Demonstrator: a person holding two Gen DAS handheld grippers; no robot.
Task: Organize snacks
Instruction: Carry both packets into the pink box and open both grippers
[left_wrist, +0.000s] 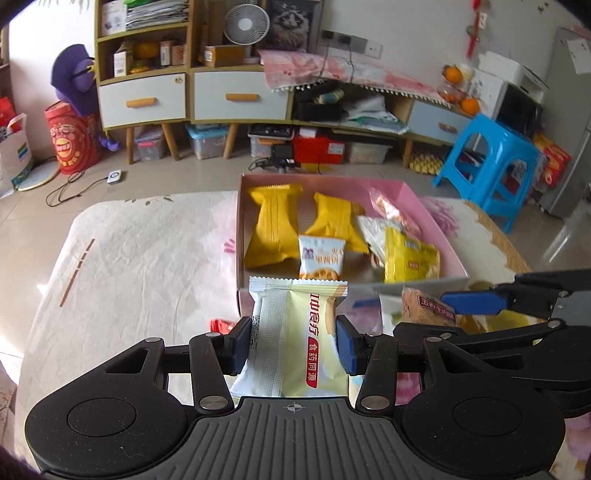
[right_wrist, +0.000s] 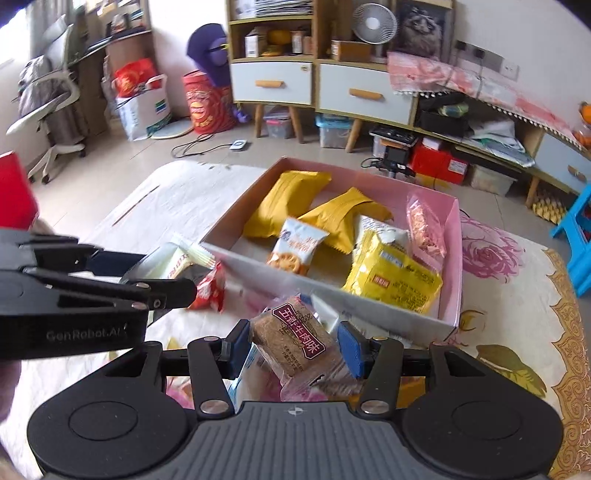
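Observation:
My left gripper (left_wrist: 293, 345) is shut on a pale green snack packet (left_wrist: 295, 332) and holds it just in front of the pink box (left_wrist: 439, 225). The box holds two yellow packets (left_wrist: 273, 225), a small cracker packet (left_wrist: 320, 258) and a yellow bag (left_wrist: 410, 260). My right gripper (right_wrist: 293, 349) is shut on a brown biscuit packet (right_wrist: 299, 339) near the box's front wall (right_wrist: 369, 314). A small red packet (right_wrist: 210, 290) lies on the table left of the box. The left gripper shows in the right wrist view (right_wrist: 162, 284).
The table (left_wrist: 147, 251) has a floral cloth. A blue stool (left_wrist: 491, 162) stands at the right. Cabinets with drawers (left_wrist: 236, 96) and storage bins line the far wall. A cable and a white device (left_wrist: 114, 177) lie on the floor.

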